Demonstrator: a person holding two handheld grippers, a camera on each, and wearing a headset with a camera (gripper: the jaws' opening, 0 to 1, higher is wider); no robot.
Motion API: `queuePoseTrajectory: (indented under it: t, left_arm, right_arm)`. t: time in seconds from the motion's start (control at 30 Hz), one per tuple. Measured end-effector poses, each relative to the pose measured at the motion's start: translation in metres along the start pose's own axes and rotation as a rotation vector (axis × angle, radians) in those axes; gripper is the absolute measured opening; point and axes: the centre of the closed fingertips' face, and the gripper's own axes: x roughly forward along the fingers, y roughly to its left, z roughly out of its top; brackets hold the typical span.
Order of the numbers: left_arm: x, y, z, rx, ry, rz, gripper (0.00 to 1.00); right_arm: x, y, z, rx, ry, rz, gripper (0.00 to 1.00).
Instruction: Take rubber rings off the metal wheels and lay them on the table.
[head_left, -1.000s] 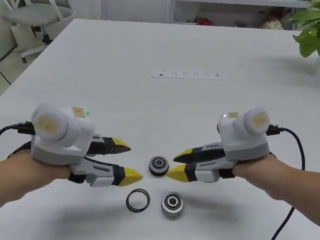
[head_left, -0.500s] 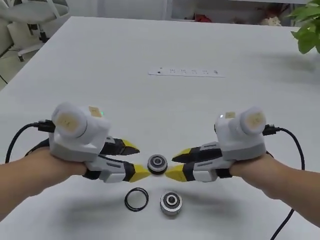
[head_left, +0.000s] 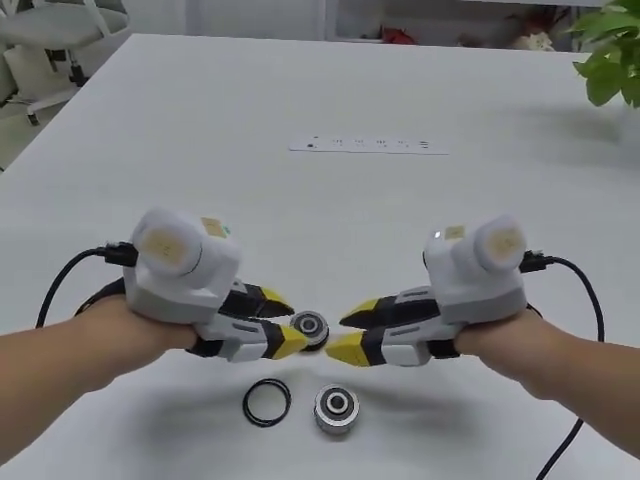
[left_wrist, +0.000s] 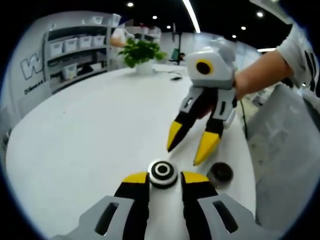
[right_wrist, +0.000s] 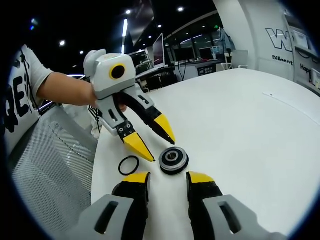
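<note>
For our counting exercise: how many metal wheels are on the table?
2. One wheel sits between the tips of the left gripper; the other wheel lies nearer the person, beside a loose rubber ring. None seems hidden.

White table (head_left: 300, 90), power strip (head_left: 365, 145) on it, green plant (head_left: 605, 70) at corner, chair (head_left: 60, 35) beyond, ceiling lights (left_wrist: 191, 11)

I'm seeing a white power strip (head_left: 367, 146) lying flat, well ahead of the left gripper (head_left: 285, 322) and the right gripper (head_left: 345, 333). A leafy plant (head_left: 607, 70) is sitting far ahead, off to the right gripper's right. An office chair (head_left: 60, 35) is standing far ahead, off to the left gripper's left.
</note>
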Motion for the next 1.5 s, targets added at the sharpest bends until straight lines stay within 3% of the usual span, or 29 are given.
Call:
queuePoseTrajectory:
  t: [0.37,0.47,0.57,0.73,1.23,1.5]
  left_arm:
    - [0.010,0.003,0.001,0.027,0.011,0.015,0.19]
    - [0.011,0.001,0.001,0.090,0.017,0.027,0.18]
    - [0.012,-0.002,0.000,0.116,0.022,0.022,0.17]
    - [0.011,0.003,0.000,0.123,0.022,0.049,0.14]
    - [0.011,0.001,0.001,0.113,0.010,0.064,0.14]
    - [0.011,0.001,0.001,0.117,0.007,0.067,0.14]
  right_arm:
    - [0.001,-0.001,-0.002,0.005,0.003,0.000,0.27]
    - [0.002,0.000,-0.002,0.005,0.002,-0.001,0.27]
    - [0.004,0.000,-0.002,0.001,0.000,-0.004,0.26]
    - [0.007,-0.002,-0.001,-0.012,-0.001,-0.015,0.26]
    - [0.025,-0.005,0.001,-0.064,0.001,-0.059,0.25]
    - [0.022,-0.007,0.001,-0.092,0.000,-0.074,0.22]
